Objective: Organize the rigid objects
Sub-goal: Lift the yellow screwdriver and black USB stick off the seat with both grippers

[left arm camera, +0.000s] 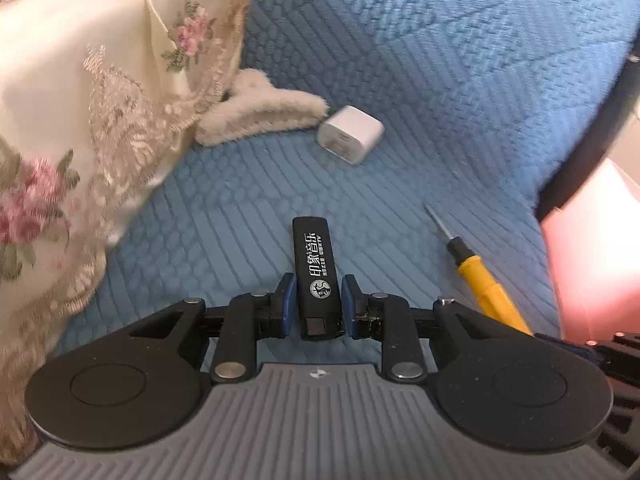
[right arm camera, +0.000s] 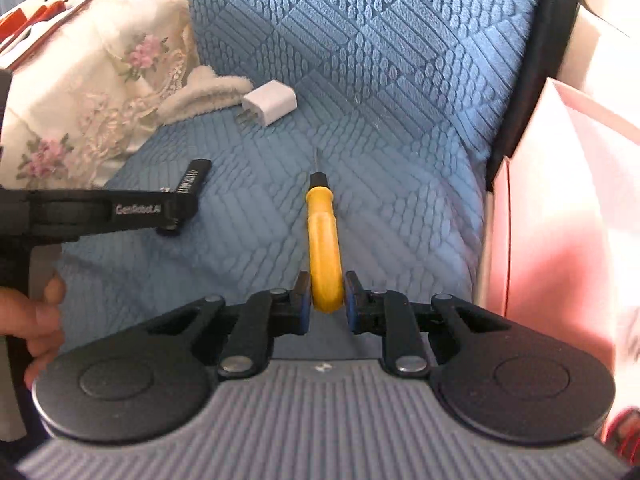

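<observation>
Rigid objects, three, lay on a blue quilted seat cover, itemised by size

Yellow screwdriver: handle end clamped between the pads of the right gripper, shaft pointing to 12 o'clock; in the left wrist view it sat at 3 o'clock of the lighter.

Black lighter with white lettering: held by the narrowly closed left gripper, free end toward 12 o'clock.

White plug adapter: loose on the cover at 12 o'clock of the lighter, touching a cream fleece cloth at its 9 o'clock.

Floral lace fabric at 10 o'clock; pink bag at 3 o'clock
</observation>
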Motion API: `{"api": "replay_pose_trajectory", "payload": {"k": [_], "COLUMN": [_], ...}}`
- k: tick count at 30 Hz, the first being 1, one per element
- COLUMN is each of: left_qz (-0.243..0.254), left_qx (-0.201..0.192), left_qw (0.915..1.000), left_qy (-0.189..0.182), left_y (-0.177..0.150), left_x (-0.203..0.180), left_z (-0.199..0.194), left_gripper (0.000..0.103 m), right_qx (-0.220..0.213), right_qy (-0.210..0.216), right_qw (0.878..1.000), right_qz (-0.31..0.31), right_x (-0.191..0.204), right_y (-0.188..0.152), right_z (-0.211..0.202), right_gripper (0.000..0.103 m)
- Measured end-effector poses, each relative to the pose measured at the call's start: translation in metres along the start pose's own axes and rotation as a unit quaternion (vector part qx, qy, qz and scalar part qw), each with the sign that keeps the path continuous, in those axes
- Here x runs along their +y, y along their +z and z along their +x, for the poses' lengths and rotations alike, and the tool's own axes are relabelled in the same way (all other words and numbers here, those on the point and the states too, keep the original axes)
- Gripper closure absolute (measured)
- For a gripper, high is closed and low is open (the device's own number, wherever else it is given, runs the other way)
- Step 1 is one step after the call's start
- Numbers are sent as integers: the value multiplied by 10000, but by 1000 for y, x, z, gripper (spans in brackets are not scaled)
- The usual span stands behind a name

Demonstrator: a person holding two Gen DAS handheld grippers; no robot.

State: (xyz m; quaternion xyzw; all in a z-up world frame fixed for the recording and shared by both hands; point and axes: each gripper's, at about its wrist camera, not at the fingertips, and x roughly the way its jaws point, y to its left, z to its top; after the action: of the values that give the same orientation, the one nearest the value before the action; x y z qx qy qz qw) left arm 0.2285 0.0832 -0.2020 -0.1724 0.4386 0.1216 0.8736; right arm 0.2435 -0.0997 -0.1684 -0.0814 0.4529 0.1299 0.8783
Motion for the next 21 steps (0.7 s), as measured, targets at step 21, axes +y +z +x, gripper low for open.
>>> {"api": "replay_pose_trajectory", "payload": {"k": [21], "left_qz": [-70], "left_qx": [242], "left_qw": [9972], "left_qy": [-700], "left_y": [-65], "left_x": [-24], "left_z": [-59], "left_gripper": [81], "right_qx": [16], "right_qy": [-274], "right_qw": [9995], "right_qz": [-144], "right_x": [36], "right_y": [-82], "right_z": [-61], "right_gripper": [83]}}
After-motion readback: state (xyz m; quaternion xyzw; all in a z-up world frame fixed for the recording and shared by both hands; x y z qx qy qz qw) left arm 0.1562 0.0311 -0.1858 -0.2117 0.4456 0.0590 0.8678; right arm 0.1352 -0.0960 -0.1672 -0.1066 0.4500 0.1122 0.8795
